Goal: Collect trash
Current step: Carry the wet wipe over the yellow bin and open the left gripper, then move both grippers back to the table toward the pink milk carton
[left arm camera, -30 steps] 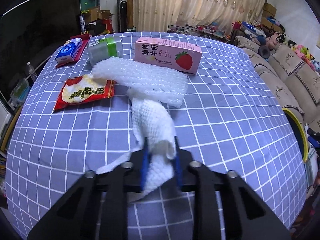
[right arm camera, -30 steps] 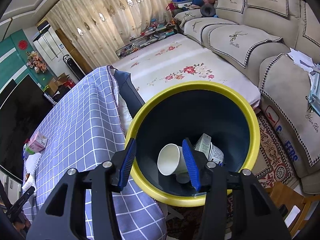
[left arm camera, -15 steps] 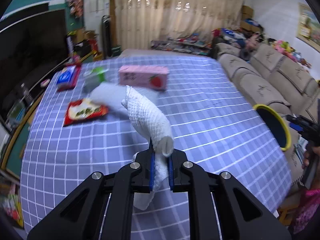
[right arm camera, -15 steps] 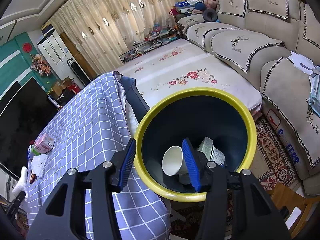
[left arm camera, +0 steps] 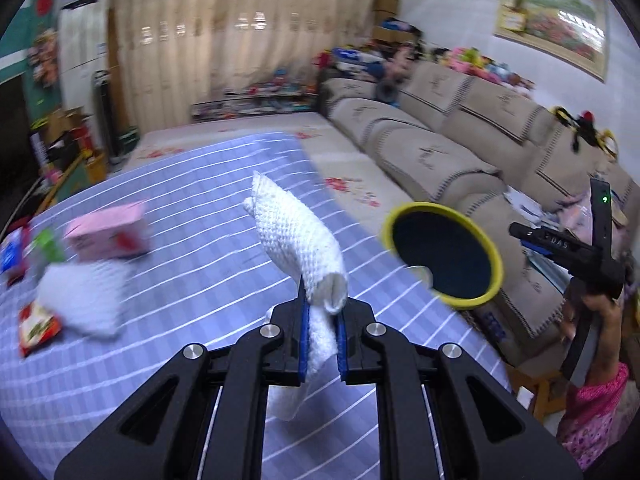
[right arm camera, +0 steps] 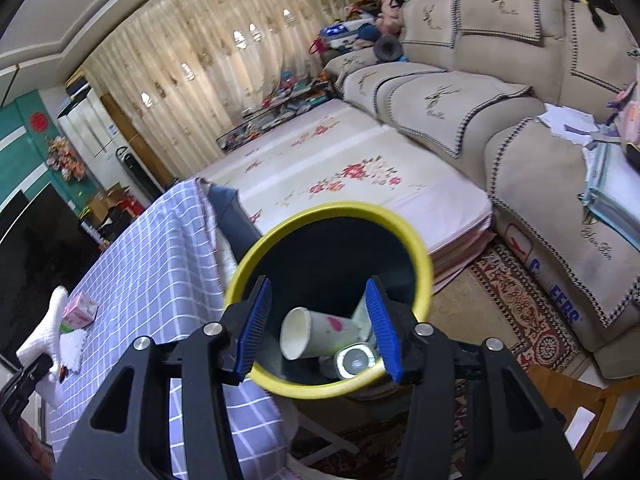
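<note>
Currently, findings run from near to far.
Left hand-held gripper (left arm camera: 320,344): lower centre of the left wrist view; jaws narrow and clamped on a white foam net sleeve (left arm camera: 298,240). The sleeve stands up past the pads and a tail hangs below them, clear of the bench (left arm camera: 200,240).
Right hand-held gripper (right arm camera: 316,328): lower centre of the right wrist view; jaws about half wide with nothing between the pads, hovering over the mouth of the bin (right arm camera: 248,264).
Bin contents: a paper cup (right arm camera: 316,332) lying on its side, a round metal-topped item (right arm camera: 356,360) and a further pale carton, partly hidden. Judged as trash already collected.
Bin position: off the right edge of the bench, right of centre in the left wrist view (left arm camera: 442,256), apart from the carried sleeve.
Still on the bench, left of frame, blurred: a second white foam piece (left arm camera: 80,300), a red snack packet (left arm camera: 36,328), a pink carton (left arm camera: 108,236), a green-topped container (left arm camera: 46,244) and a blue-and-white pack (left arm camera: 10,252).
Progress: judged partway. One item is in transit and several remain uncollected.
Remaining: bring the sleeve over the bin and release it, then clear the five bench items.
</note>
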The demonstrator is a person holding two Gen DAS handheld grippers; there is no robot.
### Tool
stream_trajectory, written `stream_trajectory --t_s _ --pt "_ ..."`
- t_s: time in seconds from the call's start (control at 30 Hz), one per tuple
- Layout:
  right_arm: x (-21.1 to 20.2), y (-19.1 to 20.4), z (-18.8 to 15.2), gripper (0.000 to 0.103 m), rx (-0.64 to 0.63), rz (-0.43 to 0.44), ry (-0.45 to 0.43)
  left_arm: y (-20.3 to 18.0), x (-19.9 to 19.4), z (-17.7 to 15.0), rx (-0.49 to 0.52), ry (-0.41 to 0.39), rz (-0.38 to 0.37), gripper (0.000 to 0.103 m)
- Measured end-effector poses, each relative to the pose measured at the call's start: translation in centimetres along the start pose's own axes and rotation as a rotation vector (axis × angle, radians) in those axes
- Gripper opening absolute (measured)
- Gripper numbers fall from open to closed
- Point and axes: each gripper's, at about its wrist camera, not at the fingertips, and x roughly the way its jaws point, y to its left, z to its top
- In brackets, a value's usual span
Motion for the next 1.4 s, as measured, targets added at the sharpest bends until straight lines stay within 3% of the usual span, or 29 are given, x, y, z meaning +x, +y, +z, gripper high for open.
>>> stream_trajectory --t_s 0.37,0.63,0.73,0.77,0.8,0.97,1.2,1.4 --pt "-0.4 -4.3 0.5 0.047 0.063 -0.034 -0.003 -12.4 9.3 6.3 0.196 0.054 -0.194 0.012" --pt "-0.7 -6.1 0.6 0.048 0.088 -0.048 0.001 -18.8 16.8 7.9 0.254 0.155 -0.256 0.014" --pt "-0.8 -6.6 0.7 0.05 0.094 -0.053 0.001 -20.3 19.4 8.0 0.25 0.186 -0.259 0.025" --pt "-0.8 -6.5 0.7 0.05 0.096 -0.054 0.001 -20.7 20.1 8.0 0.245 0.196 -0.261 0.039" --pt "-0.9 -6.6 0.7 0.051 0.098 -0.056 0.001 -20.9 20.6 7.9 0.24 0.199 -0.255 0.053" --pt "-1.0 -6.8 0.7 0.051 0.096 -0.056 0.005 -20.6 21.3 8.4 0.201 0.182 -0.251 0.071" --pt "-0.9 -5.5 0.6 0.051 0.073 -0.036 0.012 -16.8 16.5 8.5 0.162 0.087 -0.237 0.078" --pt "-0.5 -3.4 0.3 0.052 0.033 -0.009 0.022 -10.8 11.3 7.2 0.092 0.017 -0.164 0.08"
